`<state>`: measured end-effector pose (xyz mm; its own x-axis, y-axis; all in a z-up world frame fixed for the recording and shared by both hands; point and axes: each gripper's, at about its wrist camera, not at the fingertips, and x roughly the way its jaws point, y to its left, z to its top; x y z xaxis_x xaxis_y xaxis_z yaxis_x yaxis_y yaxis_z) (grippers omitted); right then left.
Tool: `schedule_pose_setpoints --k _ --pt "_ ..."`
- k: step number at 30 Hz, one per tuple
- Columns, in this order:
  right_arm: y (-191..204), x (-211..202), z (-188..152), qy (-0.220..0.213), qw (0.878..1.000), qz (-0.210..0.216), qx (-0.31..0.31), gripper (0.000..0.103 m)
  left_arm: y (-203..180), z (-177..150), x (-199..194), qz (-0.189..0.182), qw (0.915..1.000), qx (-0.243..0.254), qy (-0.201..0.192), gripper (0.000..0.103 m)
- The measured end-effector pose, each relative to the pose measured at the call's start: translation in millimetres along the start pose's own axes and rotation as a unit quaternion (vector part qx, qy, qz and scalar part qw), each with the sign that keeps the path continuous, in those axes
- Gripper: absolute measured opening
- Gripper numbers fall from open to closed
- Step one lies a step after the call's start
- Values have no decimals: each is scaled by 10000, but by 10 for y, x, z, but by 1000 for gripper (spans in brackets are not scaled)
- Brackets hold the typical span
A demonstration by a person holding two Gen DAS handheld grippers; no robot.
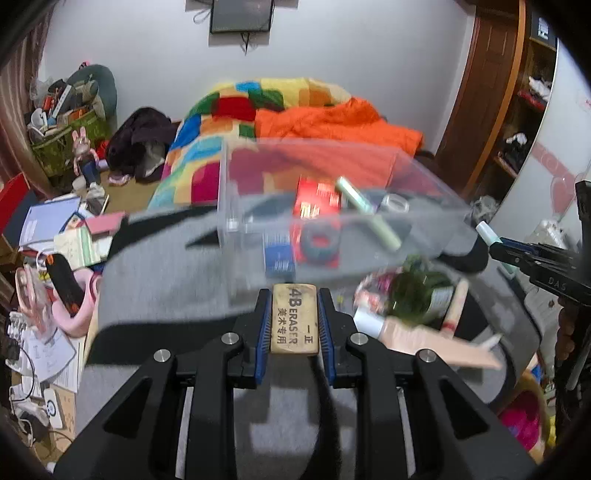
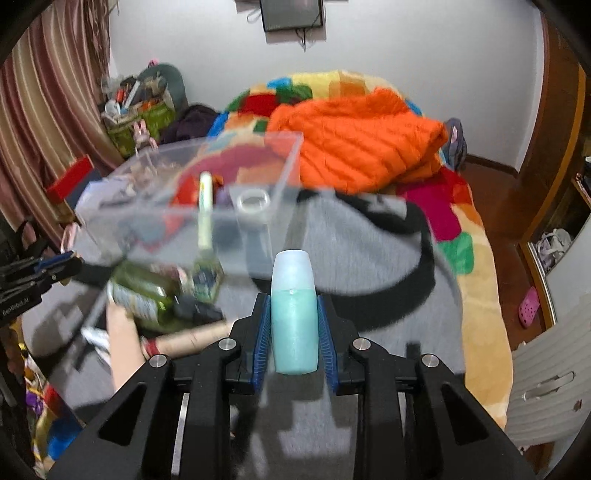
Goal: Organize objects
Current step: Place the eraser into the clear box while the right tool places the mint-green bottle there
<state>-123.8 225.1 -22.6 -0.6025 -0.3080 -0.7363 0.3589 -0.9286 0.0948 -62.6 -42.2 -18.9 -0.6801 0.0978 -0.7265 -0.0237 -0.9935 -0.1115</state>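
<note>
Both fingers pairs grip: left gripper point(image 1: 294, 321) eraser point(image 1: 294, 319), right gripper point(image 2: 294, 332) bottle point(image 2: 294, 314); bin point(image 1: 332, 206) blurred

Your left wrist camera looks forward and down along its claw point(image 1: 295, 321), close behind the clear box point(image 1: 332, 206) and slightly to its left. Your right wrist camera does likewise along its claw point(image 2: 294, 328), from the box's right. Both views share the box, the bed point(image 2: 461, 236) beyond it and the wall screen point(image 1: 242, 14).
</note>
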Motion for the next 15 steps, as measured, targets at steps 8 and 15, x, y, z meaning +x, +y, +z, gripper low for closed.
schedule_pose_setpoints --k 8,15 --pt "178 -73 443 -455 9988 166 -47 23 -68 424 -80 -77 9991 -50 -419 23" --pt "347 65 772 -569 9978 336 -43 23 -79 727 80 -95 9990 -51 -426 23"
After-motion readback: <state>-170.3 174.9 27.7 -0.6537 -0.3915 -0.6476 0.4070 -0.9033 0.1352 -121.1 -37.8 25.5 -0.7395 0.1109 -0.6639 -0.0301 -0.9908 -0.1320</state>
